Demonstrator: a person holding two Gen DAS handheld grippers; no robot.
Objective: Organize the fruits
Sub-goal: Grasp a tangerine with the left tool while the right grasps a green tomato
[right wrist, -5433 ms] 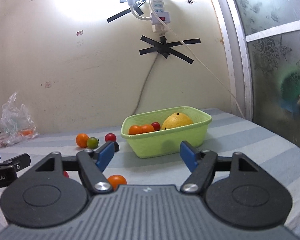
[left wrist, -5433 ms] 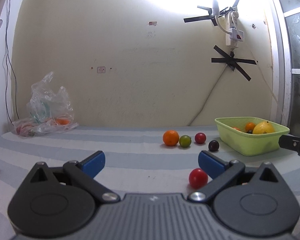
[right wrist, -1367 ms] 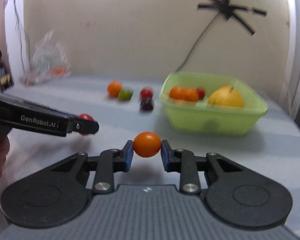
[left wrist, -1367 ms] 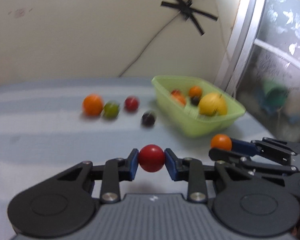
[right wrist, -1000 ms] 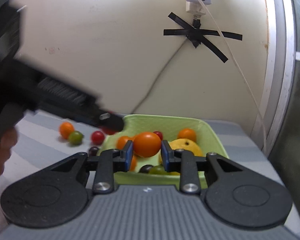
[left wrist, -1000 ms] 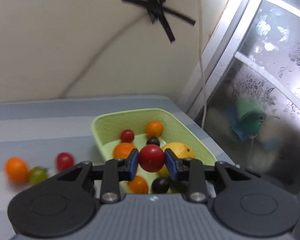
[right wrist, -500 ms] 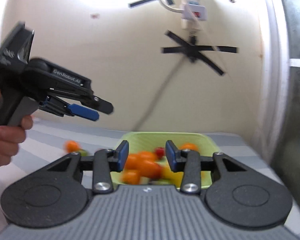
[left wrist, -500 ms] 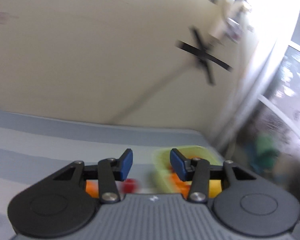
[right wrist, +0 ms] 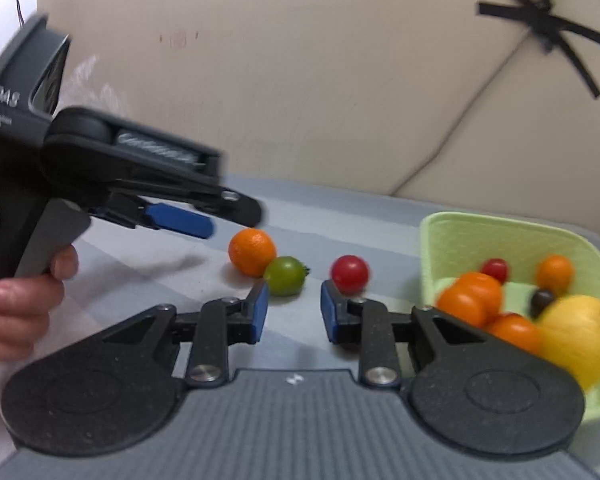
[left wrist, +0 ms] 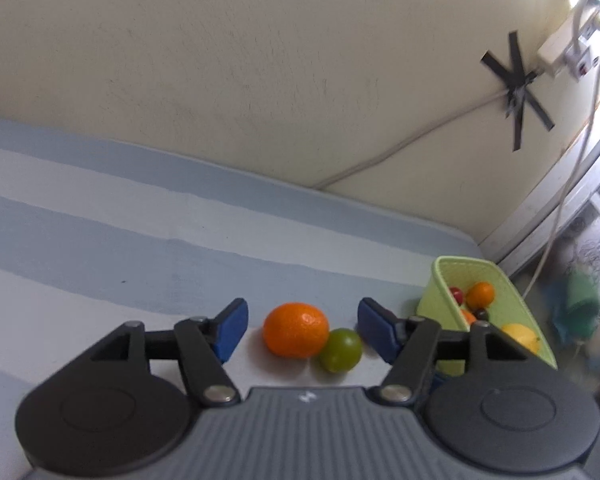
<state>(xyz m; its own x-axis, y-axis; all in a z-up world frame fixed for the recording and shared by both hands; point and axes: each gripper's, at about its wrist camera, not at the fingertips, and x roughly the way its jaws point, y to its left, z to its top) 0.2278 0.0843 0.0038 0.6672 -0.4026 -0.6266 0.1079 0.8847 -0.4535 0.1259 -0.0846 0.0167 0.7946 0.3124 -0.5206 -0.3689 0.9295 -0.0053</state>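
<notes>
Blue-and-white striped cloth (left wrist: 148, 232) covers the surface under a cream wall. At lower centre of the left wrist view, the left gripper (left wrist: 298, 330) stands apart and empty, its jaws having just been opening, framing an orange (left wrist: 295, 334) and a green fruit (left wrist: 341, 350) that touch each other. In the right wrist view, the right gripper (right wrist: 294, 310) at lower centre is narrower and also empty, its jaws having just been closing. Just beyond its right pad lies a red tomato (right wrist: 350, 273). At right, the green basket (right wrist: 496, 236) holds oranges, small red and dark fruits and a large yellow fruit (right wrist: 580, 330).
</notes>
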